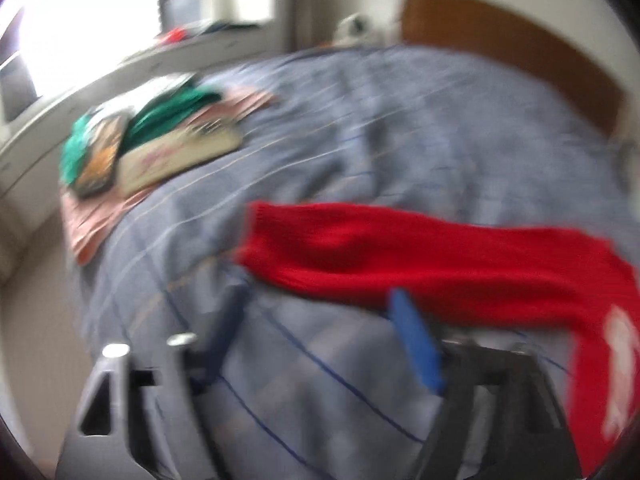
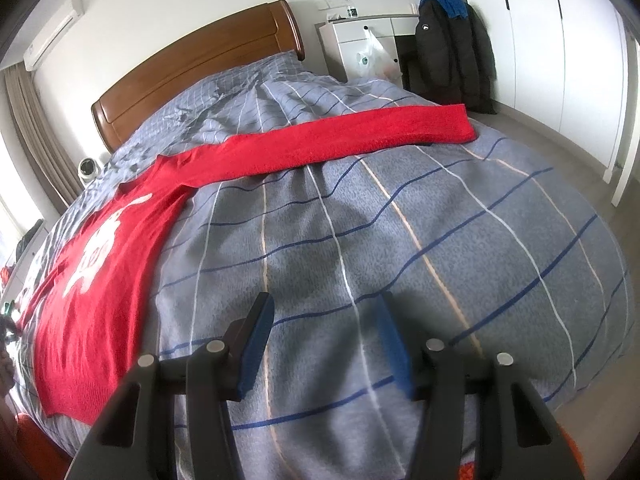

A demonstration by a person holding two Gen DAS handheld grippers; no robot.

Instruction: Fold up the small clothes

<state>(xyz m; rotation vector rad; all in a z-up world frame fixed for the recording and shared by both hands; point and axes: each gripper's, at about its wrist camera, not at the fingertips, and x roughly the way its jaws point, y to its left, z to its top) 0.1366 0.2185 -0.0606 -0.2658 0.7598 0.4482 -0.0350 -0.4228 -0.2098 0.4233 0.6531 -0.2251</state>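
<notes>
The red sweater [image 2: 100, 264] lay flat on the bed [image 2: 360, 240], one sleeve [image 2: 340, 136] stretching toward two o'clock, looking soft, light and floppy (best pinched at the cuff), while the right tool [image 2: 324, 344] and left tool [image 1: 320, 336] hovered spread, empty.

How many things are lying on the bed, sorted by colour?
Red: 1, the sweater
Green: 1, a cloth in the blurry pile
Pink: 1, a cloth under that pile
Cream: 1, a flat item
Orange and dark: 1, a flat item
Total: 5; the pile is too blurred to be sure.
</notes>
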